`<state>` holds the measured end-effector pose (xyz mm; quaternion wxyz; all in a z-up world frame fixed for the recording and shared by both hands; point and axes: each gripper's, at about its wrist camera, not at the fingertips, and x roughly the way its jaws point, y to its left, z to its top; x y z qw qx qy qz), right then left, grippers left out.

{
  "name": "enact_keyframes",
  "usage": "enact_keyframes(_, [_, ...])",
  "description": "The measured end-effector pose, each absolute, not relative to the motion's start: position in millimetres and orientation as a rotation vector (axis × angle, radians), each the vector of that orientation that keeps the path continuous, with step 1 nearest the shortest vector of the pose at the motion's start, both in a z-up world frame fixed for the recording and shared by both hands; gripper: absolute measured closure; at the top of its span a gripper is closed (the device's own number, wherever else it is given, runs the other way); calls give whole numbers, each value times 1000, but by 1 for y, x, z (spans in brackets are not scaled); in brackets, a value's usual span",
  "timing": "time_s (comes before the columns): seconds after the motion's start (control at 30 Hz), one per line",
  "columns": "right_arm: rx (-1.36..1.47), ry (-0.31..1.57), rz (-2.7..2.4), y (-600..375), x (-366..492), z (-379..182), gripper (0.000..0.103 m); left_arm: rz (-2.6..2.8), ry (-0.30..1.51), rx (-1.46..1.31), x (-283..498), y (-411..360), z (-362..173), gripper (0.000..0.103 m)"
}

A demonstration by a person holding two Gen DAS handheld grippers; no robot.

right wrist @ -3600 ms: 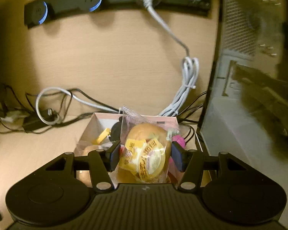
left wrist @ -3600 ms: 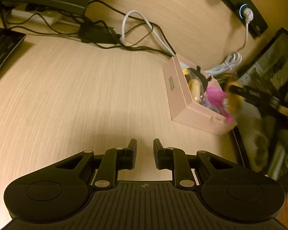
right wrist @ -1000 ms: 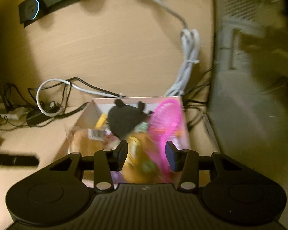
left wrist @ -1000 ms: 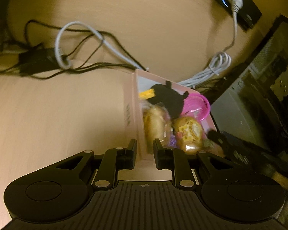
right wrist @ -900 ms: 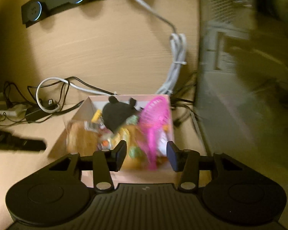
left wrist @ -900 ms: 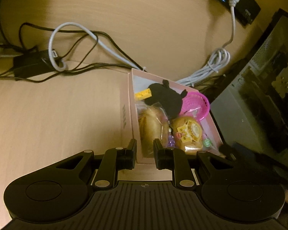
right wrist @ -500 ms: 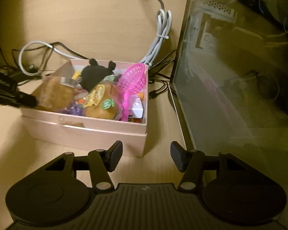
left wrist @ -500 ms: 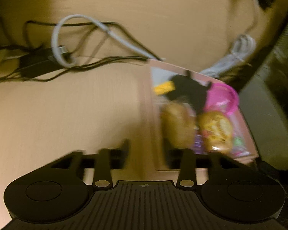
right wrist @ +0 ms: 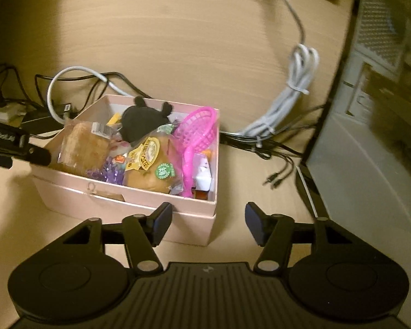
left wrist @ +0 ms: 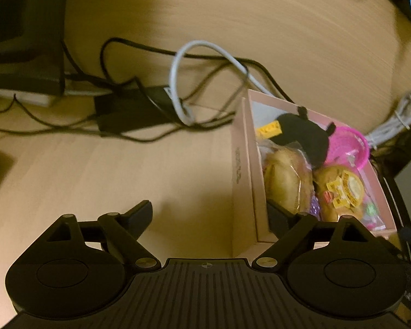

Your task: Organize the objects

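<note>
Pink box [right wrist: 128, 208] sits on the bench [right wrist: 233, 164], packed full. Left gripper [left wrist: 209, 213] jaws opening wide, straddling its wall; right gripper [right wrist: 208, 224] jaws opening at its five-o'clock corner, gripping nothing.

No lettering reads clearly. The wrapped bun [right wrist: 150, 164] at frame centre carries a yellow label and a green round sticker, both illegible; the other bun pack [right wrist: 82, 145], centre left, bears a barcode sticker

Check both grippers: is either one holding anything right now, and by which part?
Nothing is held. The left gripper is opening astride the pink cardboard box's side wall, pads clear. The right gripper is opening around its near corner, untouched.
</note>
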<state>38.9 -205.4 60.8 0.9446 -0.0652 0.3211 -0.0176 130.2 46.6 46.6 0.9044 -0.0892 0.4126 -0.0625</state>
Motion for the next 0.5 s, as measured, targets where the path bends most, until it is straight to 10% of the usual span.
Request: enact_keyframes(0.5, [-26, 726, -94, -209, 12, 60, 13, -199, 772, -89, 97, 30, 68, 12])
